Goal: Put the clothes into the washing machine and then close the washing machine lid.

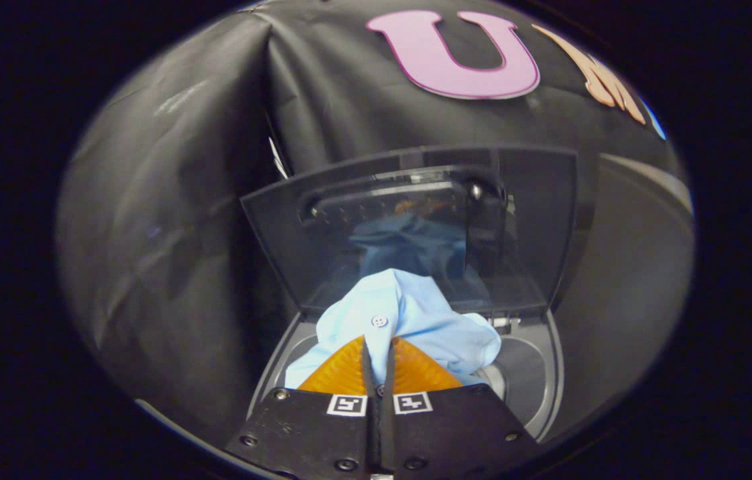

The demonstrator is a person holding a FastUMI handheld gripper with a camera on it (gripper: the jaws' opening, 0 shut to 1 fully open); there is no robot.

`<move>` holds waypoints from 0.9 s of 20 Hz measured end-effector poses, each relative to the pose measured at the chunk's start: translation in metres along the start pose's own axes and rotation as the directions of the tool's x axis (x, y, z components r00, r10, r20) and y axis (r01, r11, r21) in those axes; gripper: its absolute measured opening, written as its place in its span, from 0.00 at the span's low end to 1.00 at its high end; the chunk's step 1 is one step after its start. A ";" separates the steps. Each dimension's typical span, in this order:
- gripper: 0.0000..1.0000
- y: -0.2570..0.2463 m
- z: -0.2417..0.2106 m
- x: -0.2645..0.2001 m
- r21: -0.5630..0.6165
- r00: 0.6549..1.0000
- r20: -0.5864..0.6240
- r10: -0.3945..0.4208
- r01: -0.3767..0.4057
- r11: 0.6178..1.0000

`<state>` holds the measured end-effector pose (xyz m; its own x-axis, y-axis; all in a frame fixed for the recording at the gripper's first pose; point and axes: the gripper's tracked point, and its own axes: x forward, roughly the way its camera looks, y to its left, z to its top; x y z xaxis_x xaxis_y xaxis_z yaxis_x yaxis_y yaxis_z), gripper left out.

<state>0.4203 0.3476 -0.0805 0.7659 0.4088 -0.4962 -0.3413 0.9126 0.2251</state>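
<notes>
A light blue buttoned shirt (419,313) is bunched up just ahead of my fingertips, over the open top of a small grey washing machine (548,380). My gripper (378,342) points down at the opening, and its two fingers are pressed together with a fold of the shirt pinched at their tips. The rest of the shirt spreads to the right and behind the fingers and hides most of the drum opening. The machine's dark see-through lid (523,220) stands raised behind the shirt and shows a dim reflection of it.
The black cloth wall (169,220) hangs close behind and to the left of the machine. A pale curved edge (656,177) runs beyond the lid on the right. The grey top ring of the machine (521,373) shows to the right of the shirt.
</notes>
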 end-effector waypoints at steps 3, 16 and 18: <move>0.01 -0.008 -0.035 0.020 0.047 0.999 -0.046 0.002 0.000 0.999; 0.02 -0.024 -0.117 0.054 0.026 0.943 -0.328 -0.058 0.070 0.997; 0.03 -0.026 -0.120 0.055 0.031 0.936 -0.346 -0.065 0.081 0.996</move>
<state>0.4055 0.3467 -0.2142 0.5503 0.3242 -0.7695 -0.2609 0.9422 0.2103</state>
